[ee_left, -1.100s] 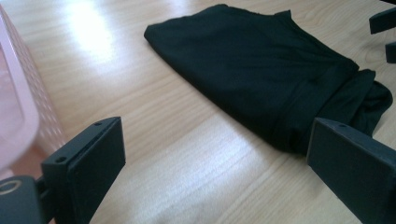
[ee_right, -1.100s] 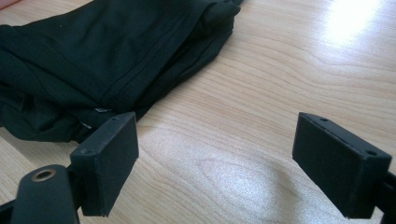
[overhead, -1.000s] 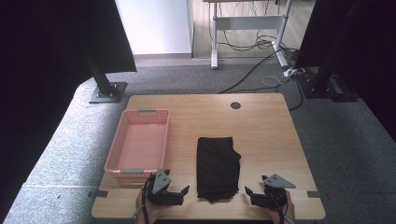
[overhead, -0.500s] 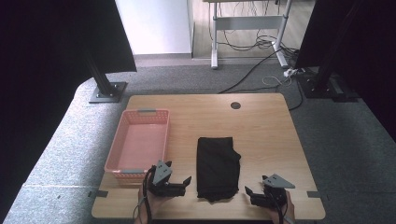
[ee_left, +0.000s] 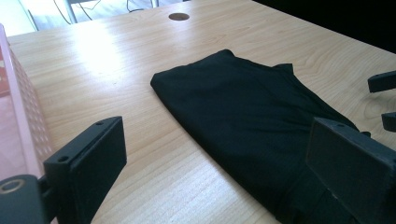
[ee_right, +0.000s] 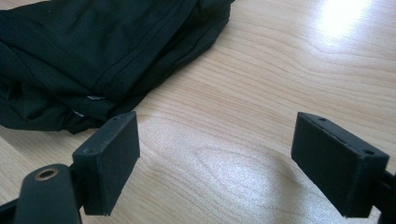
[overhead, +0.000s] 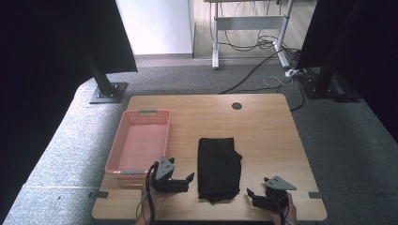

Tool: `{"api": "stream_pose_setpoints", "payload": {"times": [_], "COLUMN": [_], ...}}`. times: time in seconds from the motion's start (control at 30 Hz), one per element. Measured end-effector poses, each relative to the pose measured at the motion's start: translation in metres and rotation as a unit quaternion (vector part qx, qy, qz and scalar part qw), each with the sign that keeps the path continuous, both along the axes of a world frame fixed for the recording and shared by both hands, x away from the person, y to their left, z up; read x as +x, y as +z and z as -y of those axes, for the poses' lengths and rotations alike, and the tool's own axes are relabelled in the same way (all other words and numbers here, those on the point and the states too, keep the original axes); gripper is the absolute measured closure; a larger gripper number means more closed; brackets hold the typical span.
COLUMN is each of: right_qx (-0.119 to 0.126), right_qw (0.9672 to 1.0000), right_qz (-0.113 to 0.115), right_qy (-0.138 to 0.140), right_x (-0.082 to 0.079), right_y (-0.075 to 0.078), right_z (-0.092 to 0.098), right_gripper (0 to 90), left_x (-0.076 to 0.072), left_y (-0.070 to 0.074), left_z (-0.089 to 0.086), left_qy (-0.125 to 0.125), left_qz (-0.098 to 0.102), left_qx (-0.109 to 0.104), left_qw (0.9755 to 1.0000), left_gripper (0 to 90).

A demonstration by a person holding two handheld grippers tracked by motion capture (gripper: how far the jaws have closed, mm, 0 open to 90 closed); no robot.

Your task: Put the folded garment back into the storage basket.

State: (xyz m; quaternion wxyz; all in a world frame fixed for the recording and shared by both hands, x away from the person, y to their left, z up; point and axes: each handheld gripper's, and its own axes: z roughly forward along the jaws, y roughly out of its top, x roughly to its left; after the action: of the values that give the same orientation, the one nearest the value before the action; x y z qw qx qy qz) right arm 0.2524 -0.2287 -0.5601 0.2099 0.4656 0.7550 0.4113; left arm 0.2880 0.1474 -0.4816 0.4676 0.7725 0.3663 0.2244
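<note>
We see a pink basket (overhead: 141, 140) on the left part of the tabletop (overhead: 263, 126), its long side running away from us; its floor shows bare pink, with nothing lying in it. In the left gripper view its perforated wall (ee_left: 21, 116) stands just beside the left jaw. A folded black garment (overhead: 218, 166) lies flat on the wood to the right of the basket, near the front edge, apart from the basket. A round dark hole (overhead: 236, 106) sits in the tabletop near its far edge, well apart from everything else.

Our left hand-held gripper (overhead: 185, 180) hangs between the basket's near corner and the garment, pointing toward the cloth; its jaws stand wide apart with nothing between them, the right one over the garment's near edge. Our right hand-held gripper (overhead: 253, 196) sits at the front right, just beside the garment's near right corner, jaws spread wide over bare wood and grasping nothing. Nothing lies between either gripper and the cloth
</note>
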Motion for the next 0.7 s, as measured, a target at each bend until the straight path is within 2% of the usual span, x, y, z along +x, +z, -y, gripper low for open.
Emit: {"api": "stream_pose_setpoints", "payload": {"times": [0.33,0.7], "right_qx": [-0.003,-0.011], "right_qw": [1.0000,0.9999], "right_qz": [0.001,0.001], "right_qy": [0.000,0.003], "right_x": [0.000,-0.001], "right_y": [0.000,-0.001], "right_z": [-0.001,-0.002], "right_gripper": [15.0,15.0], "left_x": [0.006,0.014], "left_y": [0.004,0.003], "left_z": [0.003,0.008], "left_qy": [-0.001,-0.001], "left_qz": [0.004,-0.001], "left_qx": [0.004,0.010], "left_qw": [1.0000,1.0000], "left_gripper": [4.8,4.9]}}
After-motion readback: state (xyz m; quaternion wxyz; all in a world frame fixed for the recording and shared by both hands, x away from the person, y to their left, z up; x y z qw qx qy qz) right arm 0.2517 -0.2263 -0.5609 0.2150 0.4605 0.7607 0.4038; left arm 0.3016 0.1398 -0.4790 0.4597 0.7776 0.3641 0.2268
